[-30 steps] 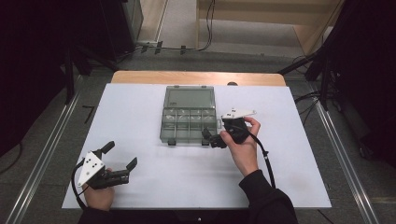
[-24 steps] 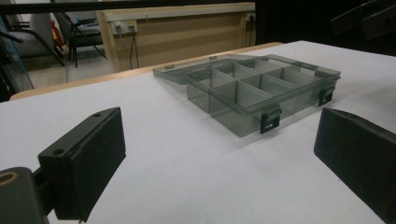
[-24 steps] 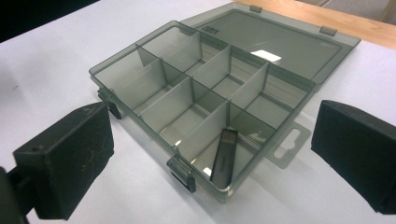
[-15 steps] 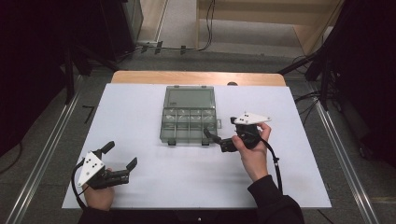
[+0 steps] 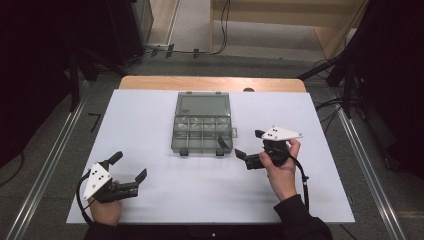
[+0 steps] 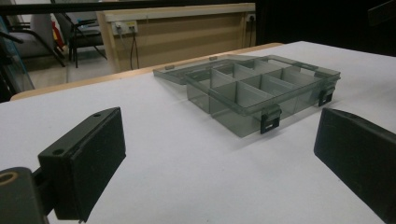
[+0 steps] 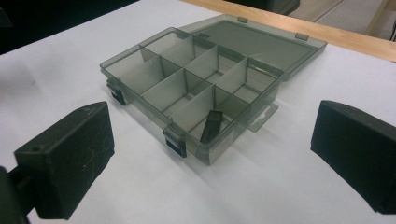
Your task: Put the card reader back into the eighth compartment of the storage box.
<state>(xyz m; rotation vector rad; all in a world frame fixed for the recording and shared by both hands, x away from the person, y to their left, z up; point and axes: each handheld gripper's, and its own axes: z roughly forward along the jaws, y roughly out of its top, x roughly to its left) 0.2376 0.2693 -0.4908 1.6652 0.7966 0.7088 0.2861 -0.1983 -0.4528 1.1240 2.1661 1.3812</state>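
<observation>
Organiser box [image 5: 202,122], smoky clear plastic, lid laid open flat behind it, near the middle of the white table [image 5: 150,120]; a small black piece [image 7: 211,126] leans in the front corner compartment nearest the right gripper [image 5: 248,145]; the other compartments look empty, though not all of their floors can be seen; right gripper just beside the box's front right corner, jaws apart, nothing between them; left gripper [image 5: 131,169] well apart at the near left of the table, jaws likewise apart and empty; the box likely light, stiff and slick-walled, prone to slide on the sheet, best taken by a side wall or the front latches [image 6: 268,122]; the black piece small and light, to be pinched across its narrow sides; since half a second ago the right gripper has drawn back slightly from the box; the left has not moved
</observation>
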